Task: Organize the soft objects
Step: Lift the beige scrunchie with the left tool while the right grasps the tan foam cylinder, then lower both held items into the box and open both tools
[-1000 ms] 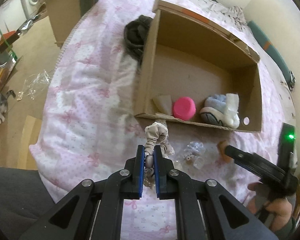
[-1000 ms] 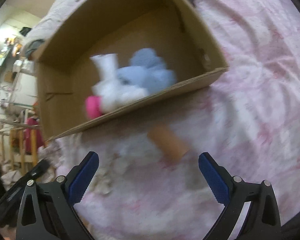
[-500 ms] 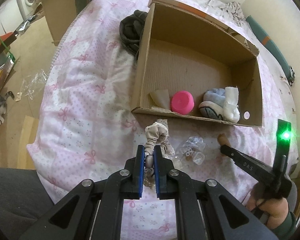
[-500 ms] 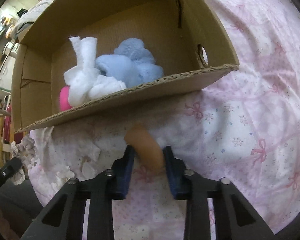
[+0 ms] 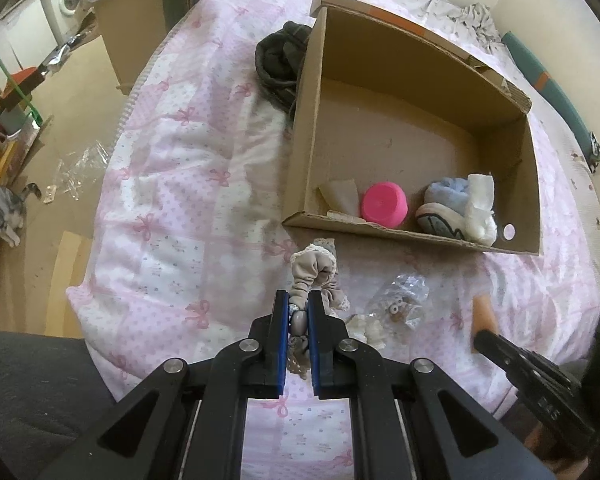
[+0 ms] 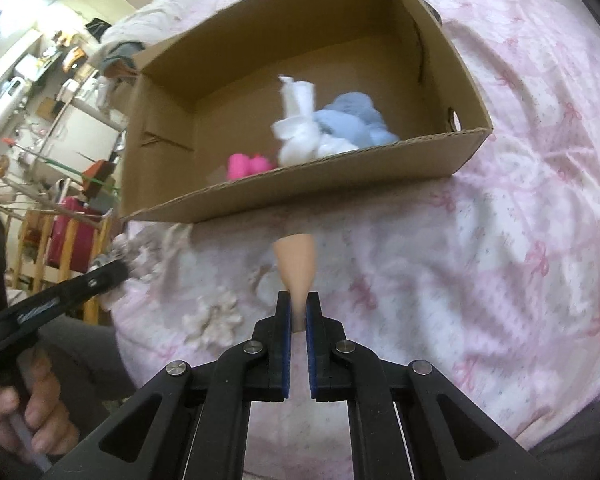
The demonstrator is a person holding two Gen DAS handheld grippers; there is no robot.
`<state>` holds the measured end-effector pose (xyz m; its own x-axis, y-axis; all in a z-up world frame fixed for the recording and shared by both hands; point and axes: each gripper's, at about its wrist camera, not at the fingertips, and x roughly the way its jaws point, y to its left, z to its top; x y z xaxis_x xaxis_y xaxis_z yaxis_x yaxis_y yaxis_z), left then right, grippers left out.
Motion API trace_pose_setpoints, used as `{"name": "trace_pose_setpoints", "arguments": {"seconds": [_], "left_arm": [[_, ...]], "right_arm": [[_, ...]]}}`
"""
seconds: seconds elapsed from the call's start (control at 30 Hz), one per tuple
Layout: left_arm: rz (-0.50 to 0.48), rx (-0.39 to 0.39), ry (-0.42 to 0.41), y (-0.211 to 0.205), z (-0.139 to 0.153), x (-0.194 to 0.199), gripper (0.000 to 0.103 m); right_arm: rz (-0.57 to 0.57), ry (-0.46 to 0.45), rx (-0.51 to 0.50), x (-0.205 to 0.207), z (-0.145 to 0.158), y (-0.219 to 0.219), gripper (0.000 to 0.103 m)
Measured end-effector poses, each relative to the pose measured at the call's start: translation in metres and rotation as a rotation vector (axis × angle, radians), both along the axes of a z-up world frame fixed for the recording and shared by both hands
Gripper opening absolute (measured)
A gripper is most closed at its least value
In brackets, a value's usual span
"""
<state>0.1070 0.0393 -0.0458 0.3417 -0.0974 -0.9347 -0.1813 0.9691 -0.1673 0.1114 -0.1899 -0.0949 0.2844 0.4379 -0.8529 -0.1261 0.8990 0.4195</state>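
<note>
- Since a second ago the right gripper [image 6: 298, 312] has gone from wide open to clamped: its jaws have just been closing, and they now squeeze the narrow end of a peach-coloured soft piece [image 6: 296, 264], which sticks out ahead of them above the bed cover [image 6: 520, 240].
- Seen from the left wrist, that same peach piece [image 5: 483, 314] shows just ahead of the right gripper's black tip, near the cover's right side.
- Left gripper [image 5: 299, 312] is unchanged, its jaws clenched on a beige frilly scrunchie [image 5: 314, 270] just in front of the box's near wall.
- Cardboard box [image 5: 412, 236] sits open on the bed; along its near wall lie a pink round piece [image 5: 383, 204], a pale folded scrap [image 5: 342, 196], and a blue-and-white bundle of socks [image 5: 456, 210].
- Between the two grippers on the cover lie a crinkled clear bag [image 5: 404, 300] and a small white lace piece [image 5: 366, 328].
- Dark clothing [image 5: 280, 60] is bunched against the box's far left corner.
- On the floor at left stands a grey cat [image 5: 0, 216].
</note>
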Motion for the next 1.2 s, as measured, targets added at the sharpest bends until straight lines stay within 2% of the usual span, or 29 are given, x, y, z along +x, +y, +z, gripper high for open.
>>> {"name": "trace_pose_setpoints", "arguments": {"seconds": [0.2,0.33,0.6,0.7,0.9,1.1,1.2], "left_arm": [[-0.014,0.005,-0.019,-0.001,0.006,-0.001,0.008],[-0.020,-0.029,-0.034,-0.001,0.012,-0.002,0.008],[-0.056,-0.034,-0.106,-0.008,0.031,-0.008,0.008],[-0.075,0.003,-0.155,-0.012,0.043,-0.011,0.008],[-0.092,-0.008,-0.221,-0.014,0.069,0.009,0.008],[-0.120,0.019,-0.283,-0.020,0.084,0.047,0.008],[-0.146,0.031,-0.298,-0.029,0.074,0.061,0.008]], "right_arm": [[0.012,-0.034,0.006,-0.005,0.017,0.005,0.008],[0.016,-0.078,-0.002,-0.009,0.041,-0.003,0.008],[0.053,-0.191,0.003,-0.003,0.083,-0.015,0.008],[0.067,-0.239,0.001,0.008,0.093,-0.023,0.008],[0.070,-0.336,-0.007,0.029,0.104,-0.034,0.008],[-0.008,-0.413,0.019,0.044,0.100,-0.057,0.008],[-0.053,-0.378,0.006,0.050,0.085,-0.064,0.008]]}}
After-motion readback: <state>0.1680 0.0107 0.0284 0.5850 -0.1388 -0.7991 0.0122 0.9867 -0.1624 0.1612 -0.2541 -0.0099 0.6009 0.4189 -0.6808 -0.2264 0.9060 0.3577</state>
